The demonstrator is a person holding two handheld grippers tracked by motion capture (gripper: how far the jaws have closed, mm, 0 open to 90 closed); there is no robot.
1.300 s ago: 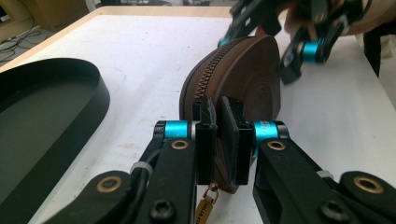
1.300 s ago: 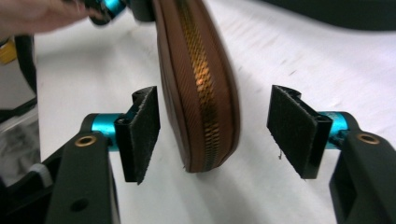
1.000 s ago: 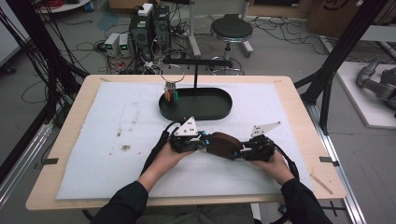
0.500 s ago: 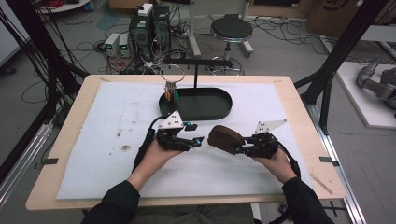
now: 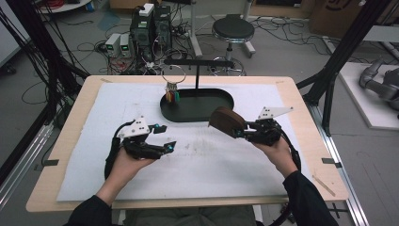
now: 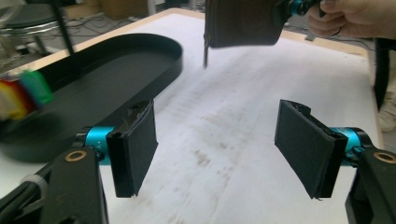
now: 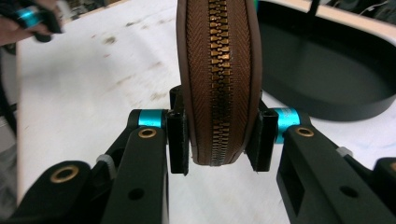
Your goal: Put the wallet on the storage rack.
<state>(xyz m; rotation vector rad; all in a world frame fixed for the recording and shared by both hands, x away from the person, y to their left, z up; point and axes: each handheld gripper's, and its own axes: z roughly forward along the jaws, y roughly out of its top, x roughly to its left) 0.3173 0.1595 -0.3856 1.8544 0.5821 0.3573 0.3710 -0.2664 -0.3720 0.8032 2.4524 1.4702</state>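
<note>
A brown zippered pouch is clamped between the 2 jaws of the right gripper and held clear of the table, toward its right side and just in front of the black oval tray that stands near the far edge. In the right gripper view the pouch is seen edge-on, its brass zipper facing the camera and a black pad pressed against each flat side. The left gripper is held over the white mat toward the table's left side, well apart from the pouch; its jaws have just been opening and are spread wide with nothing between them. A bunch of coloured tags on a ring is seen at the tray's left end.
</note>
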